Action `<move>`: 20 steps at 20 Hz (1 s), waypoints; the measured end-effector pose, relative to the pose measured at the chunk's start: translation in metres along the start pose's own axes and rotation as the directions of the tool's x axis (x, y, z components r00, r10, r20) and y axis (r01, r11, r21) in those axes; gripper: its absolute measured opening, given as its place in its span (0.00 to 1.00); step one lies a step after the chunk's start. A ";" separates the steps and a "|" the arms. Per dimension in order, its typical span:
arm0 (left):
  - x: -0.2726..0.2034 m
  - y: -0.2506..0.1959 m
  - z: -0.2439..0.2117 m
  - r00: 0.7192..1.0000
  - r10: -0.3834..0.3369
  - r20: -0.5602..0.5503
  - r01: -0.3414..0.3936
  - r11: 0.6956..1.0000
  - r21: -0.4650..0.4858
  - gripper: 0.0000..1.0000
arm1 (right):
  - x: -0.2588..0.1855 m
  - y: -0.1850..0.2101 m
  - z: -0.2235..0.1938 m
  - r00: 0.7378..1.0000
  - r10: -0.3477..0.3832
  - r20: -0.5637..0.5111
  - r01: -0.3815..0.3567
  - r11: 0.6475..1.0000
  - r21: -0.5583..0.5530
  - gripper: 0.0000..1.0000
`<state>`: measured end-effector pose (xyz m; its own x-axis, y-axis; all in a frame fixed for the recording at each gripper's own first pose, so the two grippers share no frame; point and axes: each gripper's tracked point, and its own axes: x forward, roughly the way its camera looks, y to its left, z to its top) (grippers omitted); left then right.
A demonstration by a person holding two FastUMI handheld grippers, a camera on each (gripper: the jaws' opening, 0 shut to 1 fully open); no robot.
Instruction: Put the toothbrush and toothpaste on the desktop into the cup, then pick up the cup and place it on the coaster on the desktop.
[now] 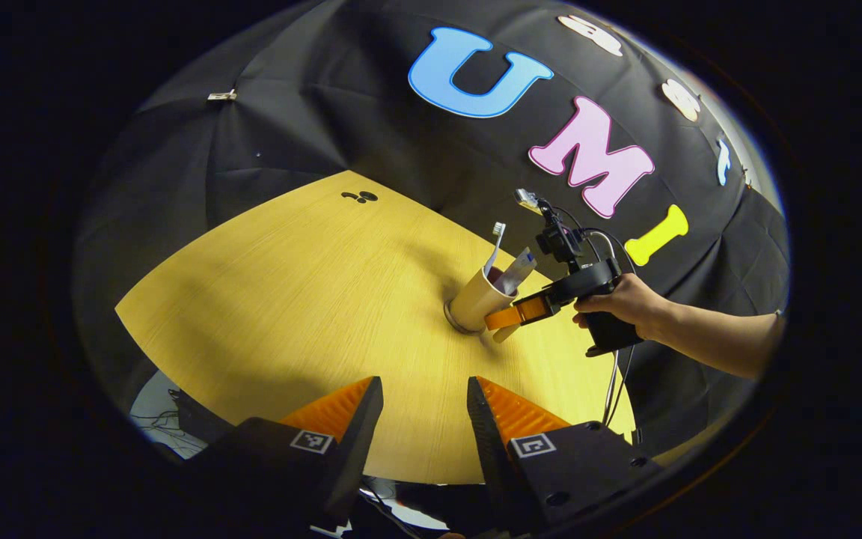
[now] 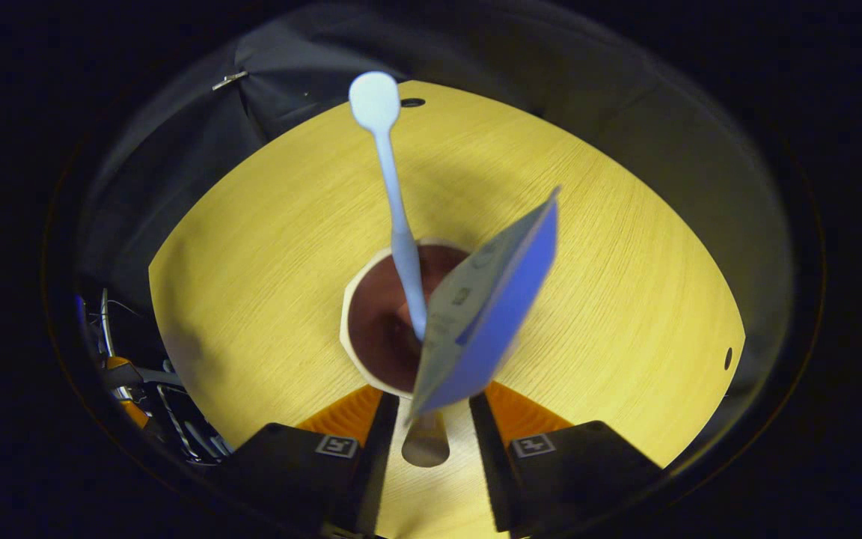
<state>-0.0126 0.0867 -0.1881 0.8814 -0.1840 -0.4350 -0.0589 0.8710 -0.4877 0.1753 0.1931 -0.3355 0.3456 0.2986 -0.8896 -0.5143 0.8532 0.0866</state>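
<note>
The cup (image 1: 478,299) stands out on the wooden counter (image 1: 289,299) on a coaster (image 1: 455,320), whose rim peeks out round the cup's base. The toothbrush (image 1: 495,247) and the toothpaste (image 1: 517,271) both stick up out of the cup, brush head uppermost.

A hand (image 1: 622,301) holds the right tool (image 1: 504,323) low against the cup's side. From the right gripper view, the cup's dark mouth (image 2: 386,322) sits just ahead of that tool (image 2: 426,408), with the toothbrush (image 2: 393,195) rising straight toward the lens and the toothpaste tube (image 2: 487,314) leaning over its fingers. The fingers stand to either side of the cup's wall, but I cannot tell whether they press on it.

The left tool (image 1: 423,400) hangs back near the counter's near edge, well apart from the cup, its jaws parted around nothing.
</note>
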 end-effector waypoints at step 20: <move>0.010 -0.064 0.029 0.997 -0.082 0.007 0.080 0.983 0.164 0.71 | -0.151 -0.010 0.026 0.917 -0.013 0.399 -0.023 0.996 0.084 0.86</move>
<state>0.0136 0.0428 -0.1391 0.8864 -0.2517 -0.3886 0.0894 0.9165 -0.3898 0.1487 0.1502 -0.1902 0.6367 0.4337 -0.6376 -0.4540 0.8792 0.1447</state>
